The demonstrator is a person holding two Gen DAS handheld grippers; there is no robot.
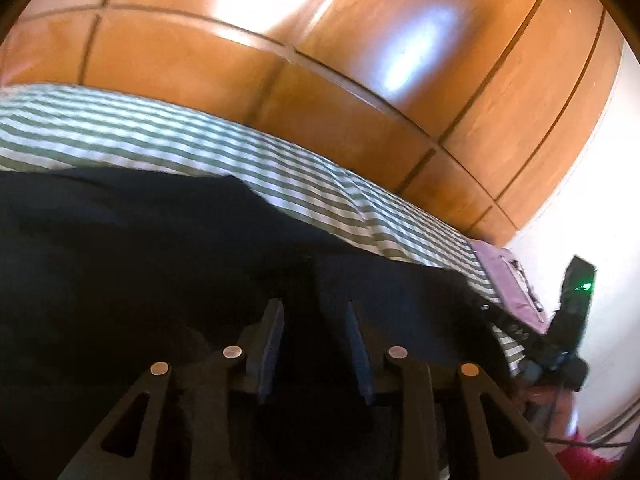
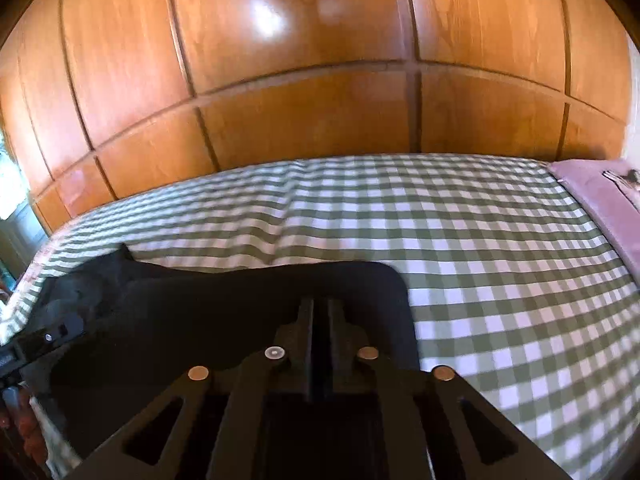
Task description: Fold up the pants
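Dark navy pants lie on a green and white checked bed sheet. In the left wrist view my left gripper hovers over the pants with its fingers apart and nothing between them. In the right wrist view the pants lie flat with a rounded corner at the right, and my right gripper is shut on the pants' near edge. The right gripper also shows at the right of the left wrist view, and the left gripper shows at the left edge of the right wrist view.
A wooden panelled wardrobe stands behind the bed. A lilac pillow lies at the right end of the bed; it also shows in the left wrist view. The checked sheet lies bare to the right of the pants.
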